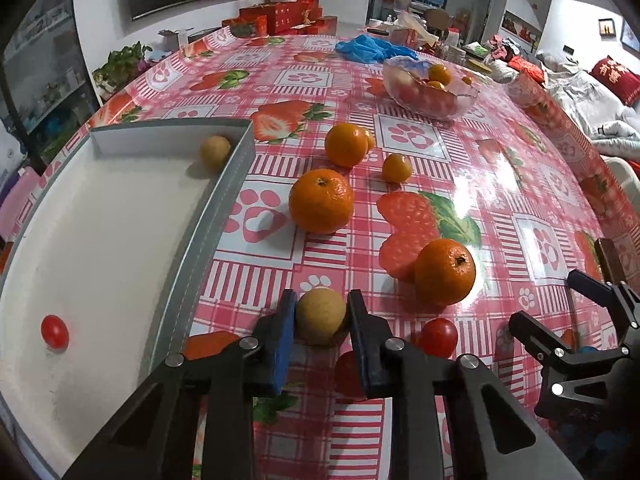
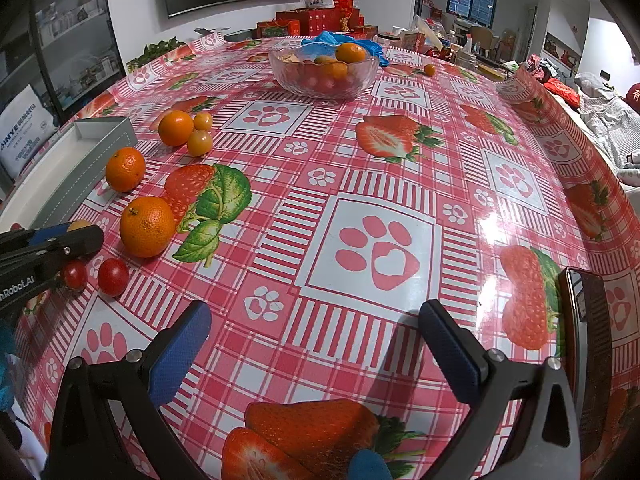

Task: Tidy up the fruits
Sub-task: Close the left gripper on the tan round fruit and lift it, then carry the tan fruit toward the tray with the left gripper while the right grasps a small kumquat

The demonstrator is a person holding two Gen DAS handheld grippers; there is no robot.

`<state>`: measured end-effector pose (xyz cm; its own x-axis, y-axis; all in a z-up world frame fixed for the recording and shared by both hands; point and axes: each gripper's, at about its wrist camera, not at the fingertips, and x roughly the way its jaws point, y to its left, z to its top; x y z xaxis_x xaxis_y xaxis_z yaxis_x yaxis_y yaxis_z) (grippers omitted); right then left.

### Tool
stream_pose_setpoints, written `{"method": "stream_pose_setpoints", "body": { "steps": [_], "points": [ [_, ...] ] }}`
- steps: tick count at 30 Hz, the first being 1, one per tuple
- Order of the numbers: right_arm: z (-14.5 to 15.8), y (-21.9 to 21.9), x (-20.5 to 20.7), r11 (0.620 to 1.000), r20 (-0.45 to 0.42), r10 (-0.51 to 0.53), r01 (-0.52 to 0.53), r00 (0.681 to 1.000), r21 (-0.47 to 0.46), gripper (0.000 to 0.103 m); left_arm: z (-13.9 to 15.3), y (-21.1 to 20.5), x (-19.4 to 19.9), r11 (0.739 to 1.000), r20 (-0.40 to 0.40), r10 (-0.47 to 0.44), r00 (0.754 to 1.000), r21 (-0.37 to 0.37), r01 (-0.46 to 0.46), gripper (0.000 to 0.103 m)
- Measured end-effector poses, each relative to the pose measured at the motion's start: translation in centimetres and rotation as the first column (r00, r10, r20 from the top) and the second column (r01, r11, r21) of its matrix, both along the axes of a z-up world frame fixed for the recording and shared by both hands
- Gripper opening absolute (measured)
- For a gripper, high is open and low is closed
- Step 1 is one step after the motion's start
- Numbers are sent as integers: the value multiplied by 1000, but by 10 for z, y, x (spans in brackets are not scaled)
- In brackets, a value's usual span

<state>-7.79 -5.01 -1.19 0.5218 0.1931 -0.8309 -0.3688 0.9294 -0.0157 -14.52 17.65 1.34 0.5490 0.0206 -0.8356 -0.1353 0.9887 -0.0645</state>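
The left gripper is clenched on a small tan round fruit, its blue pads pressing the two sides at the widest part, low over the surface just beside the tray's near wall. The fruit looks light and firm, with a thin, dry rind that the ribbed pads should hold well; it is round, so a hold across the middle, as here, seems the safest, and a hard squeeze could crack it. The gripper slants steeply down toward the tablecloth.

Just to the right lie two cherry tomatoes, smooth and soft-skinned, likely to roll or split. Past them sits a mandarin, heavier and yielding, best taken across its belly.

The right gripper hangs released and empty, jaws wide apart over bare cloth, also tilted down; a dark phone-like slab lies at its right.

To the left, the white tray already holds a cherry tomato and another tan fruit. Farther off lie two more mandarins and small yellow fruits, then a glass bowl with fruit in it.
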Motion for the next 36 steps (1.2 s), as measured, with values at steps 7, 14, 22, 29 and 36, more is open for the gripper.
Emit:
{"method": "stream_pose_setpoints", "body": {
  "steps": [7, 14, 22, 29, 36],
  "points": [
    [0, 0, 0, 1000, -1, 0, 0, 1000, 0, 103, 5, 2, -9, 1000, 4, -8, 1000, -22, 8, 27],
    [1, 2, 4, 1000, -36, 6, -7, 999, -13, 103, 8, 9, -15, 999, 22, -6, 1000, -46, 7, 27],
    [20, 18, 19, 994, -91, 41, -31, 995, 108, 103, 9, 18, -21, 997, 31, 1, 1000, -77, 2, 27],
    [30, 60, 24, 983, -92, 127, -113, 988, 142, 102, 22, 25, -28, 997, 66, 3, 998, -72, 1, 27],
    [20, 79, 30, 982, -143, 134, -112, 981, 149, 99, 33, 37, -36, 997, 102, 18, 995, -82, -9, 27]
  ]
}}
